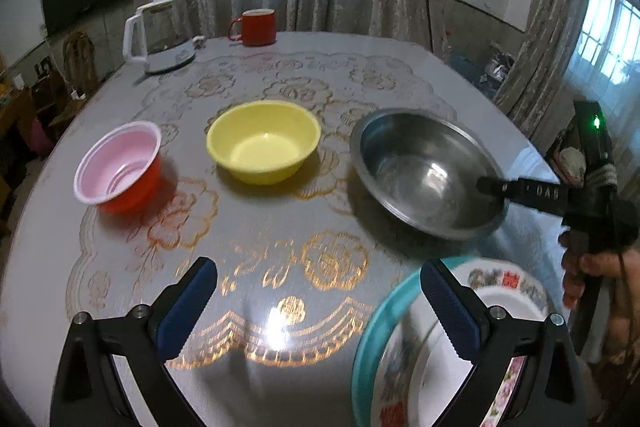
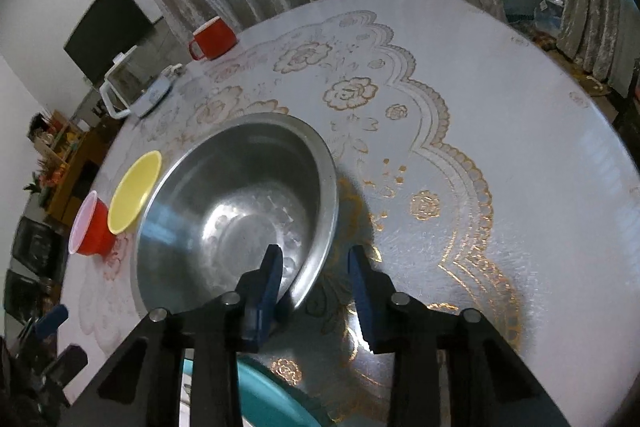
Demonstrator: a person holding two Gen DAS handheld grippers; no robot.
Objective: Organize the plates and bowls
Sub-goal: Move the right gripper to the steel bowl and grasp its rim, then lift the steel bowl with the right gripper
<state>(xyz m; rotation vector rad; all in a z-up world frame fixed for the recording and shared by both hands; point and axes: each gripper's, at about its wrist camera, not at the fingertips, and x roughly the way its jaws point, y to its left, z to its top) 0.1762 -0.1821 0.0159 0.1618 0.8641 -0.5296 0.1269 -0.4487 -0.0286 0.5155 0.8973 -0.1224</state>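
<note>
Right gripper straddling the steel bowl rim, not pinched yet

One pad sits inside the near rim, the other outside with a gap. Bowl lies straight ahead; left gripper hangs wide open, empty, by the stacked plates.

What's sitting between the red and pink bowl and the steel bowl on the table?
The yellow bowl sits between the red and pink bowl and the steel bowl, clearest in the left wrist view.

3 bowls on patterned table
</note>
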